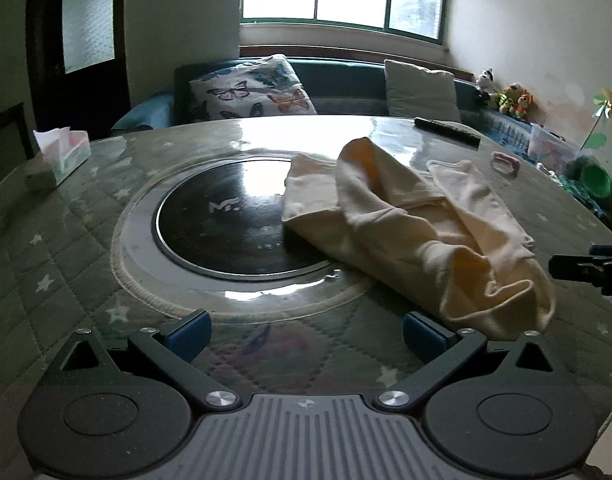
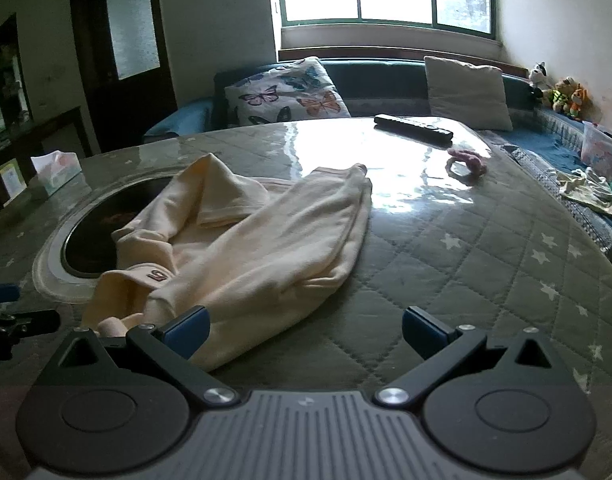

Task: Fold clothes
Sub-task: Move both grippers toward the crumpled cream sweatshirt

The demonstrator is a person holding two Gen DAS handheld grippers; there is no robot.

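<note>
A cream garment (image 1: 417, 236) lies crumpled on the quilted green table, partly over the round black hotplate (image 1: 226, 216). In the right wrist view the garment (image 2: 242, 248) lies left of centre, with a small label near its waistband. My left gripper (image 1: 306, 332) is open and empty, low over the table, with the garment's near end just beyond its right finger. My right gripper (image 2: 306, 330) is open and empty, its left finger (image 2: 188, 330) over the garment's near edge. The right gripper's tip shows at the right edge of the left wrist view (image 1: 589, 268).
A tissue box (image 1: 62, 152) stands at the table's left. A black remote (image 2: 413, 126) and a pink ring toy (image 2: 465, 166) lie at the far right. A sofa with a butterfly cushion (image 2: 286, 92), a plain cushion and plush toys runs behind the table, under the window.
</note>
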